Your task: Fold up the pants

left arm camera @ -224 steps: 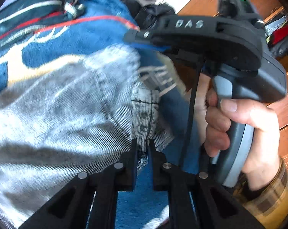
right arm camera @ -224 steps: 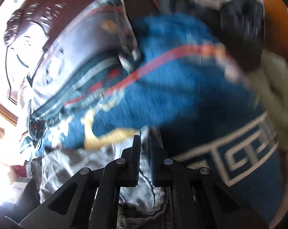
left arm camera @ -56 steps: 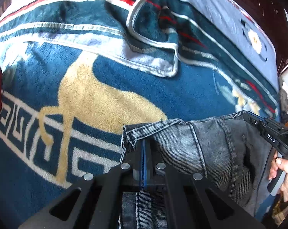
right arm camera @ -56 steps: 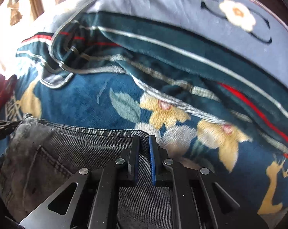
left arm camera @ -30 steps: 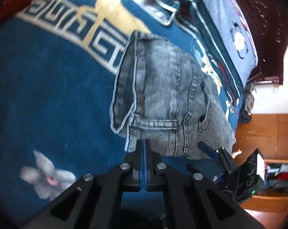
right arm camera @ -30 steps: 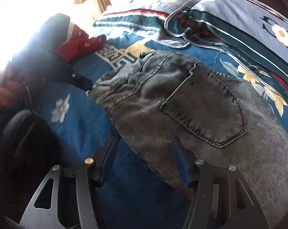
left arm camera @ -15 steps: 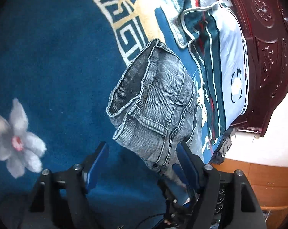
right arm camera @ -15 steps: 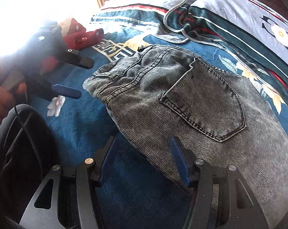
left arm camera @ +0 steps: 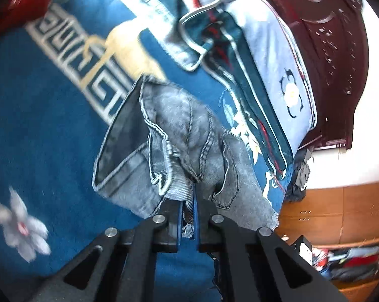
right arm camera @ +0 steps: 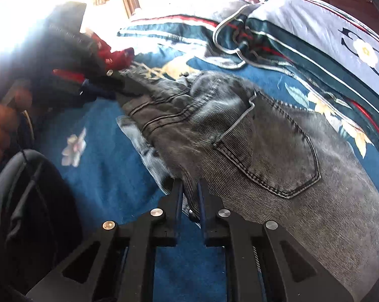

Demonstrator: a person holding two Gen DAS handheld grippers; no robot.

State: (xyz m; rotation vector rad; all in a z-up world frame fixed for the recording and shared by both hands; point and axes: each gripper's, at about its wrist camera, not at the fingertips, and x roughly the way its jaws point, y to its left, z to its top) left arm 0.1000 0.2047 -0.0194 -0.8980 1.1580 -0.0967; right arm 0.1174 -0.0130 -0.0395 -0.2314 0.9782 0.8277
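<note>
Grey washed jeans (left arm camera: 189, 136) lie on a blue patterned blanket (left arm camera: 38, 130), waist end toward the cameras. My left gripper (left arm camera: 188, 209) is shut on the near edge of the jeans by the waistband, which is lifted and bunched. In the right wrist view the jeans (right arm camera: 264, 138) show a back pocket facing up. My right gripper (right arm camera: 190, 196) is shut on the jeans' near side edge. The left gripper also shows in the right wrist view (right arm camera: 109, 85), at the far left on the waistband.
A folded blue and grey quilt (left arm camera: 277, 75) lies at the head of the bed against a dark wooden headboard (left arm camera: 340, 50). A red cloth (left arm camera: 15, 7) lies at the far left. A wooden cabinet (left arm camera: 340, 214) stands beside the bed.
Both grippers were open half a second ago and have closed on the jeans' near edge. The left one has lifted the waistband, bunching the fabric.
</note>
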